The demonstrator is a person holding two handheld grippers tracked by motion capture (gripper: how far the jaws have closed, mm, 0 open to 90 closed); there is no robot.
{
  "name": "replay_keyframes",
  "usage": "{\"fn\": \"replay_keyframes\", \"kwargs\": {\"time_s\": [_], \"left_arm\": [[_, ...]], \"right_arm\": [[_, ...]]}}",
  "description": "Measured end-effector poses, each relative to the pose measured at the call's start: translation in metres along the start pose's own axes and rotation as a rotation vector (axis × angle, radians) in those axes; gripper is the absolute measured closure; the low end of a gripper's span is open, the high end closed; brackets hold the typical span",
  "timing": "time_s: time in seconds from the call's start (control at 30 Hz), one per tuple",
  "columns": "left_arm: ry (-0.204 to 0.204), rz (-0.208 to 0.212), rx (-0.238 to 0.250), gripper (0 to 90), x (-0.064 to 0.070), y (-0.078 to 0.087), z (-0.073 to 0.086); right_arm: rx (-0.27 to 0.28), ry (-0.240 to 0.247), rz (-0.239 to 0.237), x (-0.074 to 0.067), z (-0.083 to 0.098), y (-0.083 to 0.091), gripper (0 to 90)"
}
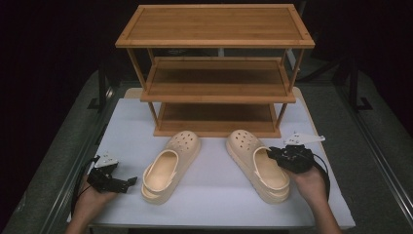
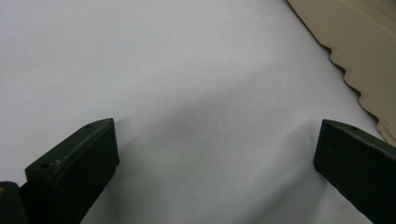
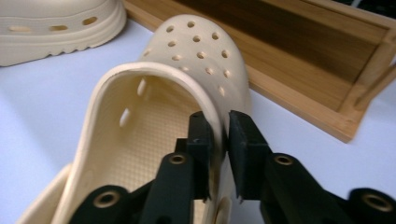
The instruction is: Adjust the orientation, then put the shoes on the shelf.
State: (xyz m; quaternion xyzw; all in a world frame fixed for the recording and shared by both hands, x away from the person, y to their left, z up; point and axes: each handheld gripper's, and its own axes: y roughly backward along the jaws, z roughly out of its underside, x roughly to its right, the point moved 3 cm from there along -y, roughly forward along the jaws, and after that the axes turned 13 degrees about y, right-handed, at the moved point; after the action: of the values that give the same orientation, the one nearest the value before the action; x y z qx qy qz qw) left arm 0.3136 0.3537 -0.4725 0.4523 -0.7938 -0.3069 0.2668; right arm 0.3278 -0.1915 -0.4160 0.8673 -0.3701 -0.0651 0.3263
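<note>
Two cream clogs lie on the white table cover in front of a wooden shoe rack (image 1: 216, 68). The right clog (image 1: 258, 163) has its side wall pinched by my right gripper (image 1: 273, 155). In the right gripper view the two black jaws of that gripper (image 3: 222, 140) close on the rim of the right clog (image 3: 154, 121), one inside and one outside. The left clog (image 1: 170, 165) lies free, toe toward the rack. My left gripper (image 1: 127, 184) stands open just left of the left clog's heel. In the left gripper view only white cloth lies between the jaws of this gripper (image 2: 215, 154), with the left clog's sole edge (image 2: 359, 51) at upper right.
The rack has three bamboo shelves; its lowest shelf (image 1: 216, 122) sits right behind the clogs' toes. The white cover (image 1: 214, 195) ends near the front edge, with dark floor and metal rails at both sides.
</note>
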Motion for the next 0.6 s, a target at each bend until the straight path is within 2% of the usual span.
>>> {"fn": "replay_keyframes", "kwargs": {"time_s": [0.2,0.4,0.6], "left_arm": [[-0.002,0.000,-0.001,0.0,0.000,0.000,0.000],[0.002,0.013,0.002,0.0,-0.001,0.002,-0.001],[0.015,0.057,0.053,0.9,0.004,0.017,-0.014]], "right_arm": [[0.009,-0.040,-0.030,0.002,0.001,0.001,60.2],[0.009,-0.063,-0.039,0.006,0.004,0.002,45.3],[0.012,-0.062,-0.054,0.007,0.002,0.000,38.8]]}}
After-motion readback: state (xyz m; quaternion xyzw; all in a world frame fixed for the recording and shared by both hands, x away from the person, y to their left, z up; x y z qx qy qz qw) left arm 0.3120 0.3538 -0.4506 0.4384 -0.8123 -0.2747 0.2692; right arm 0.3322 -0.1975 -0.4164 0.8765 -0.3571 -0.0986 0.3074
